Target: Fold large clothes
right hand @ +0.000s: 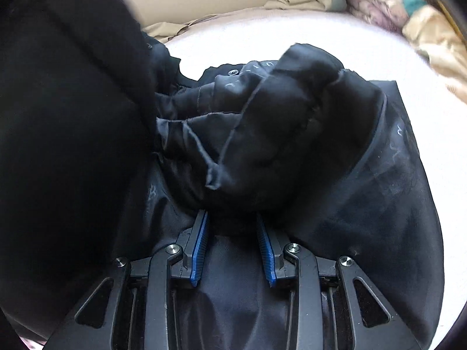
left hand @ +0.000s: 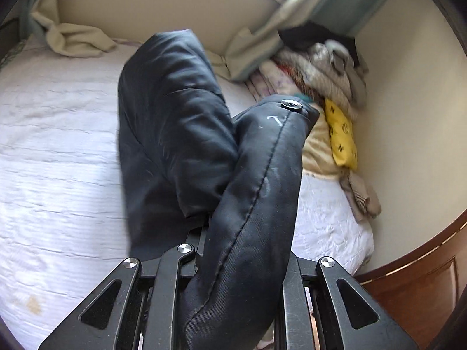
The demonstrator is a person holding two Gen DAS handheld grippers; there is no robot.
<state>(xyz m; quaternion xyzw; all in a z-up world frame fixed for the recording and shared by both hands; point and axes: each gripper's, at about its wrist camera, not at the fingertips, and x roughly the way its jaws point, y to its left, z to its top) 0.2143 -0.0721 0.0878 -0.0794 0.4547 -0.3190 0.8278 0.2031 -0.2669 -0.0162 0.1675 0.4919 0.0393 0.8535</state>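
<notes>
Honestly this looked like early days on the fold. The big black padded nylon jacket (left hand: 181, 134) was nowhere near a tidy stack: one part hung off the left claw (left hand: 204, 233) and the rest was heaped in front of the right claw (right hand: 232, 218), rumpled and doubled over itself. I'd guess a fold-over was in progress, with flattening and the remaining folds left to do.

Left claw: pinched nearly together on a padded edge of the jacket, the strip with the metal snap button (left hand: 292, 105) running up and to the right of the claw. The fabric draped over the fingers, so the pads themselves were hidden. Another lobe of the jacket hung just ahead and to the left.

Right claw: the blue ribbed pads (right hand: 201, 242) stood apart with a thick bunch of jacket sitting at their tips. Whether they were actually squeezing it, I couldn't tell.

What each view gave: the left wrist camera showed the room around it, meaning the white quilted bedspread (left hand: 58, 175) below and left of the claw, a heap of mixed laundry with a yellow patterned cloth (left hand: 341, 134) far off to the right against the wall. The right wrist camera showed the jacket's bulk spread on the bed under and around the claw, plus those pads, which the left view never showed.
</notes>
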